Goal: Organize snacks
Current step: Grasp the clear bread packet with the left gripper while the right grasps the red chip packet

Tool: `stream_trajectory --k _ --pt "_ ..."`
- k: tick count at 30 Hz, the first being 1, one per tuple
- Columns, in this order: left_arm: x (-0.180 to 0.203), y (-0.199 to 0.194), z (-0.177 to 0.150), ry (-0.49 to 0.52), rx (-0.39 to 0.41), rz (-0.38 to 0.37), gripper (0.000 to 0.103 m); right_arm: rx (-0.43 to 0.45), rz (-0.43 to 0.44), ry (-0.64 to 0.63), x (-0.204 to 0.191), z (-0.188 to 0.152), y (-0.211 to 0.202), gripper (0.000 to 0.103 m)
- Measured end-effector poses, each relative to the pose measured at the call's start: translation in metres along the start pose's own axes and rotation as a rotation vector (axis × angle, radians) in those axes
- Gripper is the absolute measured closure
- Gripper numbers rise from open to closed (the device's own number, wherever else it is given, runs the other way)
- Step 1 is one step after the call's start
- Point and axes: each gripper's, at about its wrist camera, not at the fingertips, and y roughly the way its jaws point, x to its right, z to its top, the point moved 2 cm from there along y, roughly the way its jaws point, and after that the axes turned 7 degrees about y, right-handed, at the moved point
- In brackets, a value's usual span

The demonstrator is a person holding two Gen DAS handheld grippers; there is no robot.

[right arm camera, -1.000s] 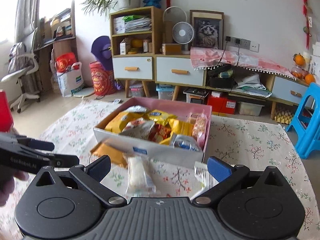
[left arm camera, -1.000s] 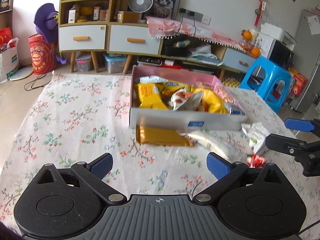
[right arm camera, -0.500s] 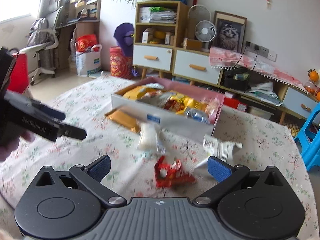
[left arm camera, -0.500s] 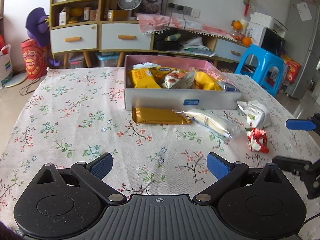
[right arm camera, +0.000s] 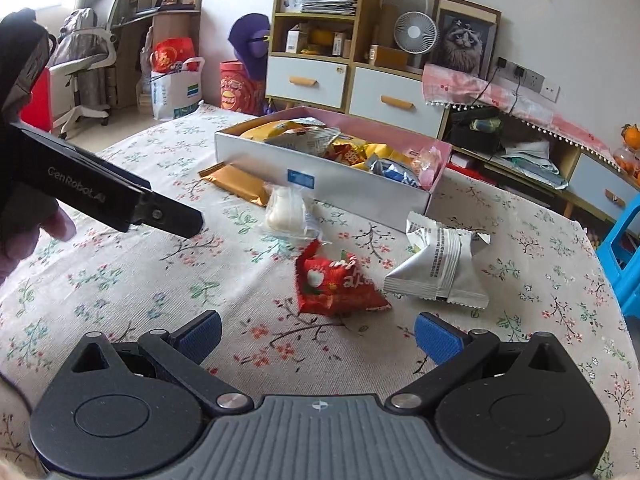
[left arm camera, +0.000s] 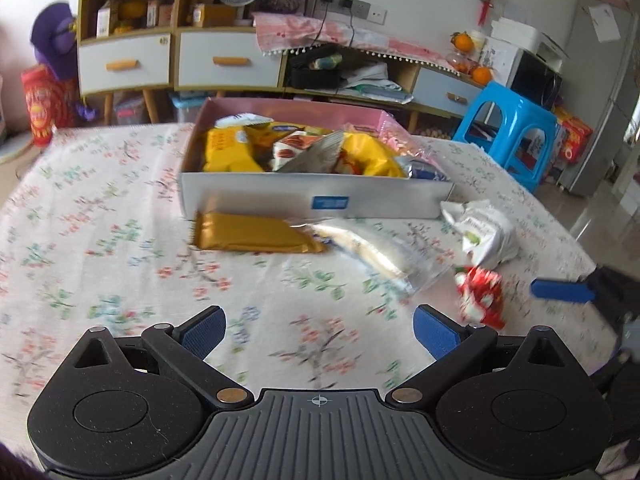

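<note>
Blue-padded left gripper (left arm camera: 318,330) gapes wide, empty, bottom centre; snack box (left arm camera: 316,200) mid-frame, gold packet (left arm camera: 252,234) touching its front. Right view: right gripper (right arm camera: 318,336) likewise spread, red packet (right arm camera: 334,282) just above, silver packet (right arm camera: 438,266) beside it on counter (right arm camera: 120,272).

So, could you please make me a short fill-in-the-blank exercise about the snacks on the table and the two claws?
1. The number of snack packets lying on the tablecloth outside the box is ____.
2. The packet nearest the right claw has the colour ____.
3. Both the right claw and the left claw are empty and ____.
4. The gold packet lies against the box's ____ wall.

Missing words: four; red; open; white
</note>
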Motion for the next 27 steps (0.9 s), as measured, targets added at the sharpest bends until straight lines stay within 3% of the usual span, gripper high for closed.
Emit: stream_trajectory --k 7,14,20,27 --pt "0.008 0.023 0.019 -0.150 0.000 -0.052 0.004 0.023 0.010 0.026 0.005 0.011 0.010 0.012" --pt "0.017 0.042 0.034 -0.192 -0.003 -0.047 0.009 -0.005 0.027 0.008 0.002 0.020 0.025 0.020" --pt "0.021 0.057 0.036 -0.201 -0.021 -0.036 0.024 -0.023 0.028 0.014 0.004 0.024 0.034 0.026" --pt "0.019 0.066 0.036 -0.179 -0.030 -0.031 0.050 -0.041 0.028 0.032 0.007 0.026 0.043 0.030"
